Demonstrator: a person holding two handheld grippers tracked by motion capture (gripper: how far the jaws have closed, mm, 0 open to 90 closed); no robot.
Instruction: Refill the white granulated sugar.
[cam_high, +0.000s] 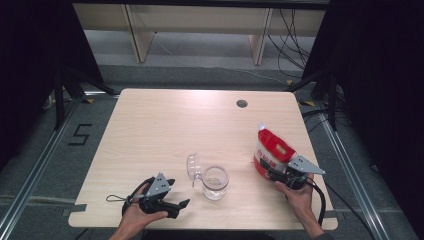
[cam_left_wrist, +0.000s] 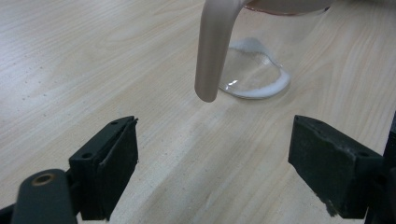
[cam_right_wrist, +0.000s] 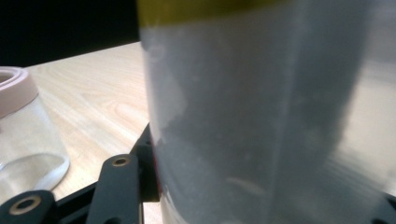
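Note:
A clear glass jar stands open at the table's front middle, its hinged lid swung up to the left. A thin layer of white grains lies in the jar's bottom, and a pinkish strap hangs from its rim. A red and white bag stands tilted at the front right. My right gripper is shut on the bag's lower part, and the bag sits pressed between its jaws. My left gripper rests open left of the jar, with bare table between its jaws.
A dark round grommet sits near the light wood table's far edge. The right hand is close to the front right corner. A black cable trails off that side. Wooden furniture legs stand on the floor beyond.

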